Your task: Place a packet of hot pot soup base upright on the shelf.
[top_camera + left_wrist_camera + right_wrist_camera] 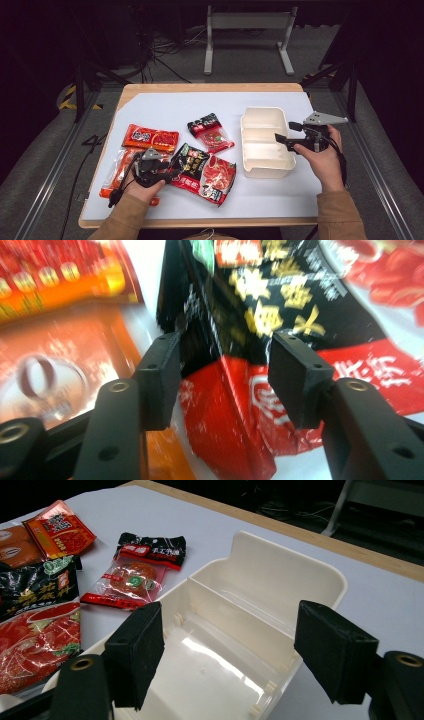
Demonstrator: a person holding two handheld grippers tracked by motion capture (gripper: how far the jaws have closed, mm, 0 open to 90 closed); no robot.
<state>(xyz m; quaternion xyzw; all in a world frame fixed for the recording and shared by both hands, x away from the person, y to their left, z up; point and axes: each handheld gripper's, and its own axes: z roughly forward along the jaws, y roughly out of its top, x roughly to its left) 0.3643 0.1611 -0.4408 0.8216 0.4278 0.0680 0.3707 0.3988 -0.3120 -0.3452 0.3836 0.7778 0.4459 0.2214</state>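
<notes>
Straddling the black-and-red packet's (pixel 235 355) raised edge, left tool (pixel 225 385) half-open, not gripping.

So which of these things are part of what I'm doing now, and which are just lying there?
In the job:
- left claw, jaws around the black and red packet
- right claw, open at the white box

Lying about:
- small packet
- red packet
- orange packet

The left gripper (pixel 172 172) and its hand cover much of the orange packet (pixel 116 172) beside the black-and-red packet (pixel 260 355). In the left gripper view that black-and-red packet runs off the top edge, print blurred. The white box (pixel 280 565) loses its near end below the right gripper view.
</notes>
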